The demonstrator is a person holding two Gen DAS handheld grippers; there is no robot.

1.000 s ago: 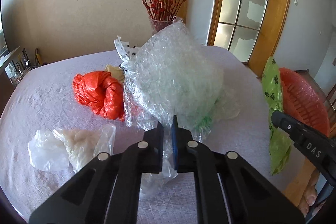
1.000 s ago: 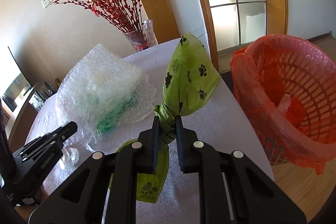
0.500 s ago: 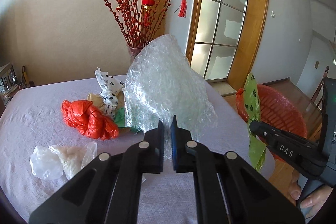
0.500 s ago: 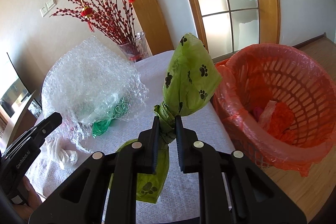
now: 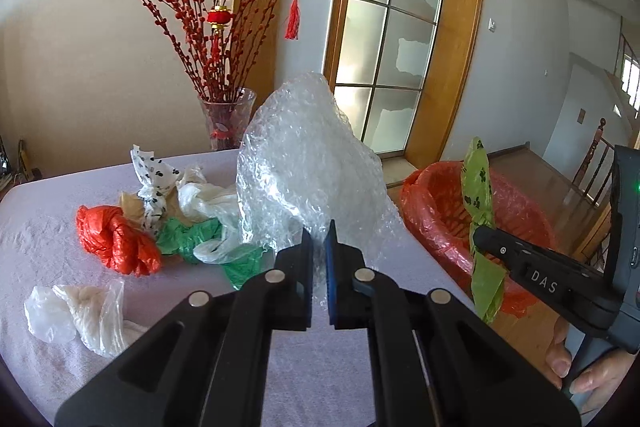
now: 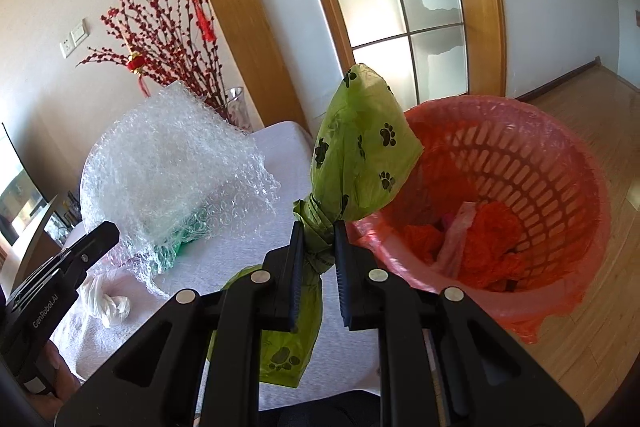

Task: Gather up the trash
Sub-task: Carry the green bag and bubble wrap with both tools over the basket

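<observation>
Left wrist view: left claw (image 5: 319, 251) pinched together on a fold of the bubble wrap (image 5: 304, 163). The sheet stands up from the claw in a tall crumpled mound, lifted over the table (image 5: 48, 227). Judged very light, springy, bulky; slick film, so a pinch on a doubled fold should hold better than one on a single layer. It may catch on the bin rim as it goes in.

Loose trash on the table: a knotted red plastic bag (image 5: 116, 239), a green plastic bag (image 5: 192, 239), a white bag with black dots (image 5: 154, 183), a clear plastic bag (image 5: 76, 315). All soft and limp; best taken at a knot or a bunched twist.

Right wrist view: right claw (image 6: 316, 247) clamped on the knotted neck of the green paw-print bag (image 6: 360, 151). The puffed end stands above the jaws and the tail hangs below. Held off the table, just beside the red waste basket (image 6: 560, 171). Light and floppy; the knot gives a firm, non-slip hold.

The basket has a red liner and already holds red and pink plastic scraps. Judged next: carry both loads over the rim and release.
</observation>
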